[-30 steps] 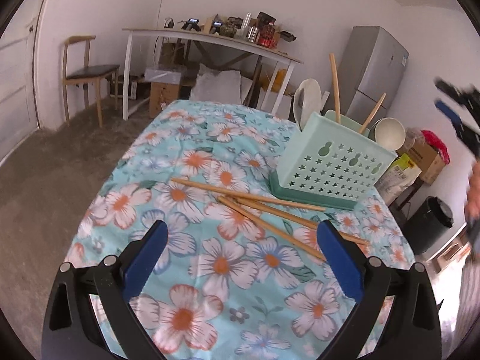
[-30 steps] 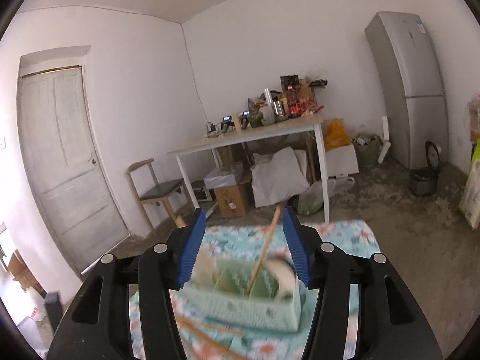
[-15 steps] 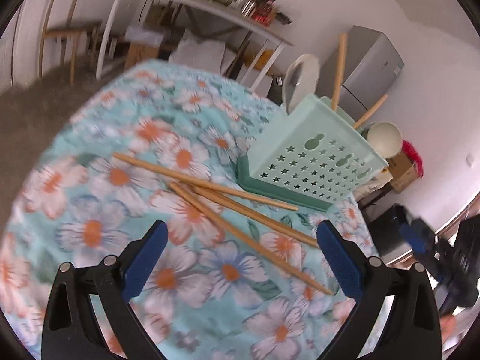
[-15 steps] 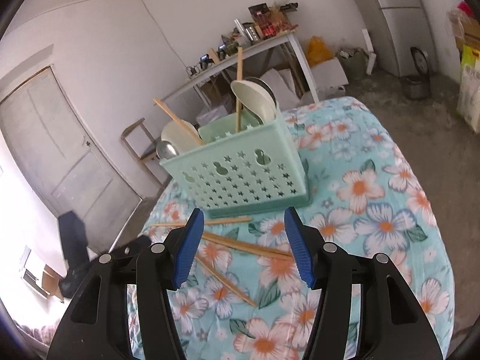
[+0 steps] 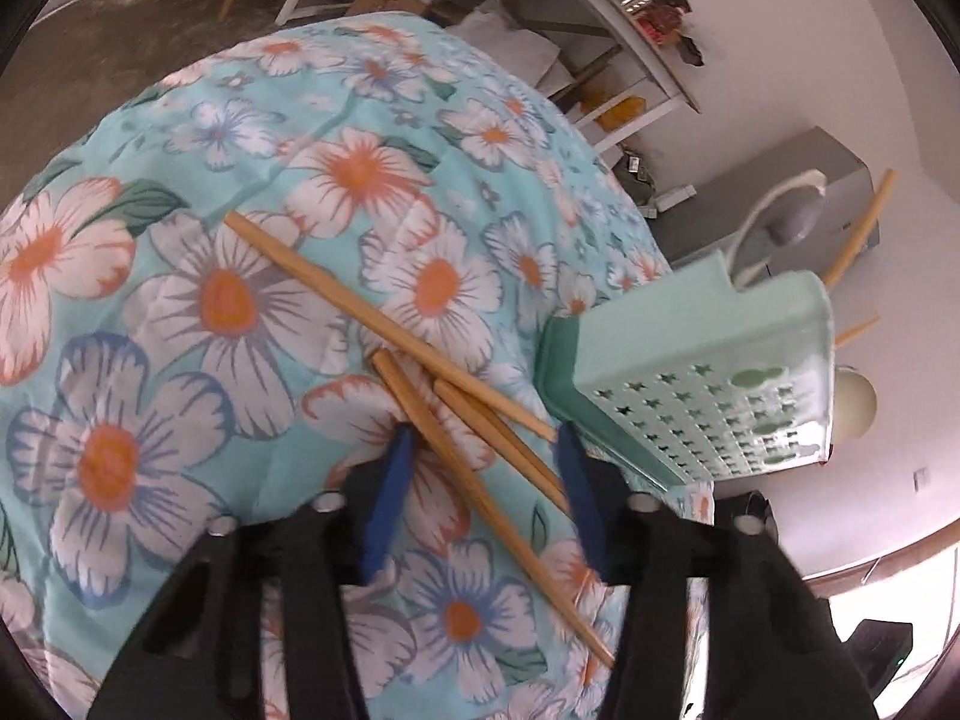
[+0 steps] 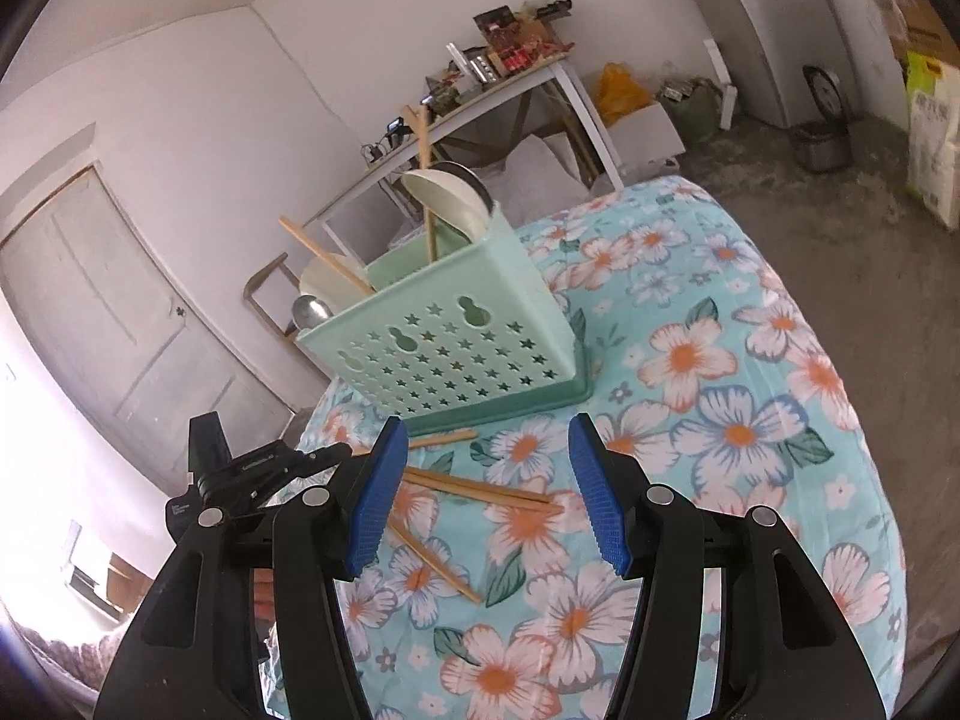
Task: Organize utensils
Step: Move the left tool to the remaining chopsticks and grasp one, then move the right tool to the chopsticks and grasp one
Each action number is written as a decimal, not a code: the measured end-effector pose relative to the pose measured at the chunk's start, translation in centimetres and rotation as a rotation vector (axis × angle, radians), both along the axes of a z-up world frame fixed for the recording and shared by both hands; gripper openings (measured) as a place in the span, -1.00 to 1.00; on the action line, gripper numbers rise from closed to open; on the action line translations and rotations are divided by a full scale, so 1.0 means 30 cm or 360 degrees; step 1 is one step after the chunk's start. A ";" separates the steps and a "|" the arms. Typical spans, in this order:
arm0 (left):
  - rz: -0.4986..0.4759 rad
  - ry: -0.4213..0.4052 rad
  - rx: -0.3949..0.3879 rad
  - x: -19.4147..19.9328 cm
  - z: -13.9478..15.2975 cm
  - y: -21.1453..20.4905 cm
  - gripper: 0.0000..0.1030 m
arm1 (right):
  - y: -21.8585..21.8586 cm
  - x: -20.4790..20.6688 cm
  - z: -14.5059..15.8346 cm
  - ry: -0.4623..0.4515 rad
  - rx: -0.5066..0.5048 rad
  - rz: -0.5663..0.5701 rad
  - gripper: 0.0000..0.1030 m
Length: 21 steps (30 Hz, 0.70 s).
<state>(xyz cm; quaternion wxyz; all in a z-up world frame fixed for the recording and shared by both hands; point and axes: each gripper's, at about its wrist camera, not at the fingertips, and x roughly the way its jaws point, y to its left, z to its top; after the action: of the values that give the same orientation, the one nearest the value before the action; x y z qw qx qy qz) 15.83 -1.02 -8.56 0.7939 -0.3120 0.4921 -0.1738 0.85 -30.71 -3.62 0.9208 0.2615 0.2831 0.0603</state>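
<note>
Chopsticks (image 5: 456,420) lie loose on the flowered tablecloth (image 5: 198,312), three wooden sticks crossing one another right at the tips of the left gripper (image 5: 486,456). Its blue pads (image 5: 390,492) have just been closing in and now straddle two of the sticks, which run diagonally through the gap; the pads look close to the wood but do not visibly press on it, so the grip is not yet made and the tongs count as released. The third, longest stick runs from the far left of the tongs toward the foot of the mint green utensil basket (image 5: 708,384), which stands just ahead and to the right of the left gripper's right pad. In the right wrist view the right gripper (image 6: 486,480) hangs above the cloth with its pads partly spread and nothing between them, the air and the table showing through the gap. The same sticks (image 6: 480,489) lie straight ahead of and below those tips, and the basket (image 6: 456,348) stands beyond them, directly ahead. Out of the basket rise pale spoons (image 6: 450,198), a metal ladle (image 6: 309,312) and a few upright chopsticks (image 6: 426,180). The left gripper's black frame (image 6: 258,468) shows just left of the right gripper's left pad, low over the near edge of the table.
</note>
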 end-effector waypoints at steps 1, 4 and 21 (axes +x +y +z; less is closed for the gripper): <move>0.0010 0.0011 0.0004 0.005 -0.003 0.003 -0.36 | -0.004 0.000 -0.003 0.0003 0.0008 -0.0003 0.05; 0.0036 0.0036 0.0007 0.008 -0.016 0.018 -0.63 | -0.010 0.000 -0.004 0.0002 0.0016 -0.0013 0.05; 0.0005 -0.0005 -0.0020 -0.200 0.012 0.144 -0.77 | 0.005 -0.012 -0.014 0.0103 0.0015 0.0003 0.05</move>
<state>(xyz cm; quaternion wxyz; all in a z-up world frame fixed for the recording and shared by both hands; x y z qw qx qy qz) 9.83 3.31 -8.21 0.7929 -0.3177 0.4893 -0.1761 0.49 -30.56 -4.03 0.9098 0.2673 0.3127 0.0541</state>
